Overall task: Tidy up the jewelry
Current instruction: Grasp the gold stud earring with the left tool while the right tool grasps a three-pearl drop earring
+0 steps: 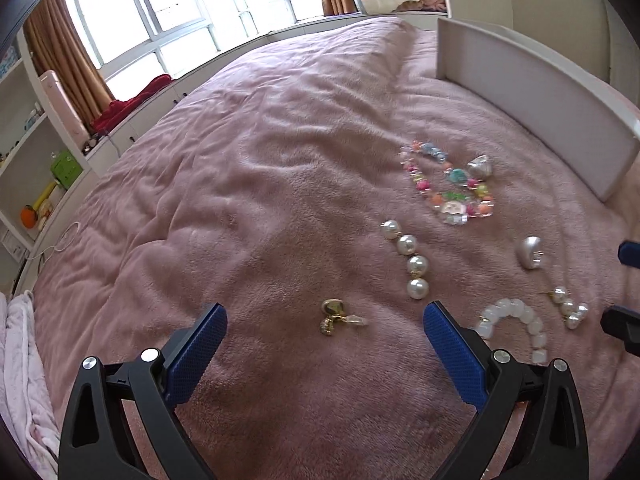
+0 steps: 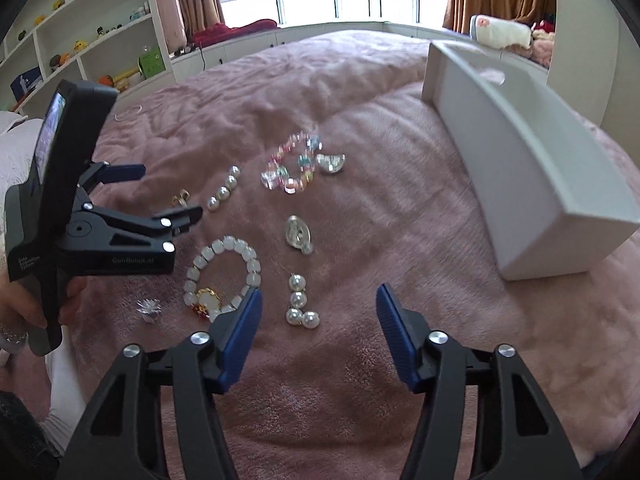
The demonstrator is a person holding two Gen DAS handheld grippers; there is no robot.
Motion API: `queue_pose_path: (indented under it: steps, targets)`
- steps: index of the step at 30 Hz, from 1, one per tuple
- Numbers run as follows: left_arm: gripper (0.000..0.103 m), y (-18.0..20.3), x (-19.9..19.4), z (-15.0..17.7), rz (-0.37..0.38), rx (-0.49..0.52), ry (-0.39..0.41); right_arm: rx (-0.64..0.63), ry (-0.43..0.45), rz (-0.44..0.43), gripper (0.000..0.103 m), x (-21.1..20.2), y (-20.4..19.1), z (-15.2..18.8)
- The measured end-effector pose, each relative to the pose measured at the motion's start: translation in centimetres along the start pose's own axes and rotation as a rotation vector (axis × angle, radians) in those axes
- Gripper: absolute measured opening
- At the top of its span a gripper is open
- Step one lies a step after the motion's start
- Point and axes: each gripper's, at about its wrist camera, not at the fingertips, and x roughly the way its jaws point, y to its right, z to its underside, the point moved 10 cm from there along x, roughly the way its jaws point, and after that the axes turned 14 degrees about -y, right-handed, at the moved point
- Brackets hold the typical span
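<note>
Jewelry lies on a pink blanket. A gold earring [image 1: 335, 316] sits just ahead of my open, empty left gripper [image 1: 324, 320], between its blue fingers. A four-pearl earring [image 1: 408, 258], a colourful bead bracelet [image 1: 448, 184], two silver earrings [image 1: 530, 252] [image 1: 480, 166] and a white bead bracelet [image 1: 516, 328] lie to the right. My right gripper [image 2: 320, 304] is open and empty, just behind a small pearl earring [image 2: 300, 304]. The white bracelet [image 2: 222, 276] lies at its left. The left gripper [image 2: 160, 196] shows in the right wrist view, over the gold earring [image 2: 180, 198].
A white open box [image 2: 520, 168] stands on the bed at the right, also seen in the left wrist view [image 1: 540, 108]. A small silver flower piece [image 2: 149, 307] lies left of the white bracelet. Shelves [image 2: 80, 40] with toys and a window seat lie beyond the bed.
</note>
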Motion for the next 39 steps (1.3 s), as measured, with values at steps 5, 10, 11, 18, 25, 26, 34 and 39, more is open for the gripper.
queue_pose_path:
  steps: [5,10,11,18,25,26,34,39]
  targets:
    - [0.080,-0.4,1.2,-0.1,0.036,-0.044,-0.017,0.012,-0.040,-0.037,0.045,2.0,0.5,0.4]
    - [0.075,-0.3,1.3,0.1,0.052,-0.041,-0.020,0.011,-0.054,-0.059,0.045,2.8,0.5,0.5]
    - [0.073,-0.3,1.3,0.1,0.058,-0.043,-0.021,0.007,-0.057,-0.062,0.045,2.8,0.5,0.5]
    - [0.047,-0.7,1.4,0.2,0.031,-0.052,-0.034,-0.064,-0.088,-0.008,0.044,4.0,-0.5,0.8]
    - [0.028,-1.8,1.3,-0.1,0.030,-0.076,-0.072,-0.067,-0.096,-0.049,0.022,4.0,-0.7,1.0]
    - [0.028,-1.8,1.2,-0.1,0.038,-0.079,-0.076,-0.061,-0.097,-0.060,0.022,3.9,-0.7,1.0]
    - [0.028,-1.8,-1.2,-1.1,0.075,-0.067,-0.059,-0.015,-0.042,-0.144,0.021,1.5,-0.3,0.0]
    - [0.028,-1.5,-3.7,-2.3,0.090,-0.043,-0.037,-0.001,0.001,-0.176,0.021,-0.5,-0.2,-0.8]
